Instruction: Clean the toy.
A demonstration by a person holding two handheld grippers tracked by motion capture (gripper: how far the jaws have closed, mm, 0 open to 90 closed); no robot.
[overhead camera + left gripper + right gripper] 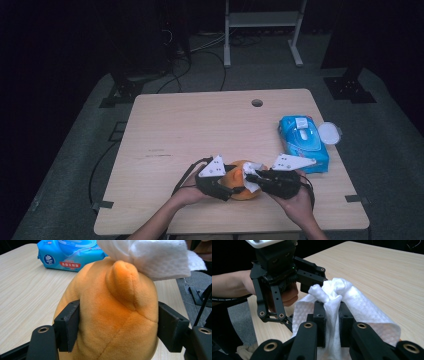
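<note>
Gripping one orange plush toy (pixel 110 315), the left tool (pixel 227 186) squeezed it; the right tool (pixel 331 322) pinched one white wipe (pixel 342 297). One blue wipes pack (pixel 303 142) sat nearby on the surface (pixel 190 130).

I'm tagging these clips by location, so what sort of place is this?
Probably a lab or recording studio, not a home: a bare wooden table on grey carpet, dark drapes around it, cables on the floor and stand feet beside the table.

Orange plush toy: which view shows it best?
The left gripper view: the orange plush toy sits large and sharp between the left gripper pads. The high view shows it small, half hidden by both grippers. In the right gripper view the white wipe, pinched by the right gripper, covers it.
</note>
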